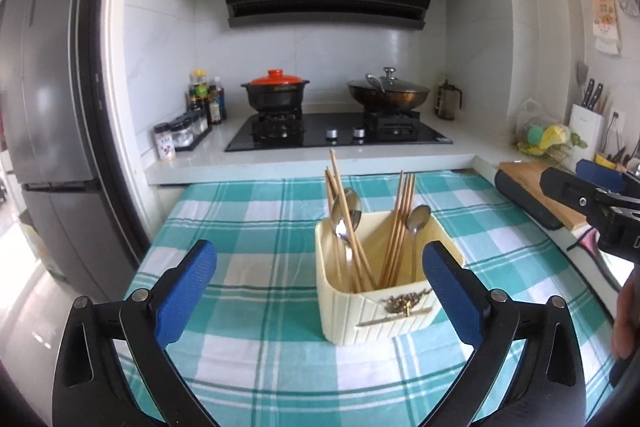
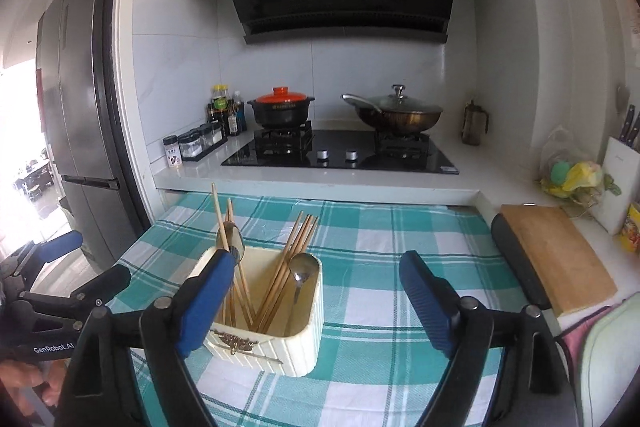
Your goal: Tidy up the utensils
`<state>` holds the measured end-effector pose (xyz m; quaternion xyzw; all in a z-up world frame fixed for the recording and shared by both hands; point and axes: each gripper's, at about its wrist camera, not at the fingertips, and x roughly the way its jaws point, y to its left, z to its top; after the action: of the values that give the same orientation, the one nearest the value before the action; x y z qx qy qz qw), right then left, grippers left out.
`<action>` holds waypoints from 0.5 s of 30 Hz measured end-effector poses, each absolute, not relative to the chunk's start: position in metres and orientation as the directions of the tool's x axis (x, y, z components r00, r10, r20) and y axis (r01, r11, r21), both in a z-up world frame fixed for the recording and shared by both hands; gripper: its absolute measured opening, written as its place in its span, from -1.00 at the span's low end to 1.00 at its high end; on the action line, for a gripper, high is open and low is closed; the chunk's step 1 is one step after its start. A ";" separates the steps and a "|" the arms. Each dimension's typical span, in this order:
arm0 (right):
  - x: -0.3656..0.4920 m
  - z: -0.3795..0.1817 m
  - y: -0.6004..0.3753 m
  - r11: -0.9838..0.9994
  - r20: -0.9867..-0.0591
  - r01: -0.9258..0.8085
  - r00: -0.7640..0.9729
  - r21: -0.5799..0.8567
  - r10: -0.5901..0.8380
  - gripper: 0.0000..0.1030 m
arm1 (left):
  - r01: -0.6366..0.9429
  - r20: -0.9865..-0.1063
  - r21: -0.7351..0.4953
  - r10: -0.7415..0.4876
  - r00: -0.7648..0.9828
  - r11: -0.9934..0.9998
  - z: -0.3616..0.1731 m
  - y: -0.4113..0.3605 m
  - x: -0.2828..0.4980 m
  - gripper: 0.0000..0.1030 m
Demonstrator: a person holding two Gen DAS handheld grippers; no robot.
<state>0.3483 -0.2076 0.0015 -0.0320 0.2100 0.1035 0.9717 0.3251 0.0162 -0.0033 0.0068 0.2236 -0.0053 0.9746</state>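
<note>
A cream ribbed utensil holder (image 1: 376,311) (image 2: 280,343) stands on the teal checked tablecloth (image 1: 256,291) (image 2: 372,259). It holds several wooden chopsticks (image 1: 402,227) (image 2: 298,247) and metal spoons (image 1: 347,213) (image 2: 303,269), sorted into a left and a right group. My left gripper (image 1: 320,291) is open and empty, hovering just in front of the holder. My right gripper (image 2: 316,303) is open and empty, its left pad (image 2: 208,303) in front of the holder's left side. The right gripper also shows at the right edge of the left wrist view (image 1: 592,199).
Behind the table is a counter with a gas hob (image 1: 340,135), a black pot with an orange lid (image 1: 276,91) and a lidded wok (image 1: 388,93). Seasoning jars (image 1: 180,131) stand at left. A wooden cutting board (image 2: 556,259) and knife block (image 2: 620,179) are at right; a fridge (image 1: 52,107) at left.
</note>
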 end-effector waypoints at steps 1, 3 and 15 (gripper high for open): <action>0.333 0.004 -0.208 0.978 -0.397 -0.206 0.901 -0.028 0.178 0.90 | 0.007 -0.430 0.030 0.007 0.903 1.000 -0.001 0.013 0.315 0.99; 0.302 0.008 -0.209 0.982 -0.353 -0.188 0.921 -0.035 0.163 1.00 | 0.000 -0.421 0.065 0.028 0.907 0.998 0.004 0.006 0.295 0.99; 0.227 0.005 -0.217 0.986 -0.385 -0.166 0.910 -0.005 0.152 1.00 | -0.144 -0.369 0.145 0.188 0.910 0.979 0.015 -0.006 0.223 0.99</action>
<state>0.2267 -0.2171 0.0045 -0.0190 0.1956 0.0814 0.9771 0.2229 -0.0057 0.0146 0.0572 0.1940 0.0851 0.9756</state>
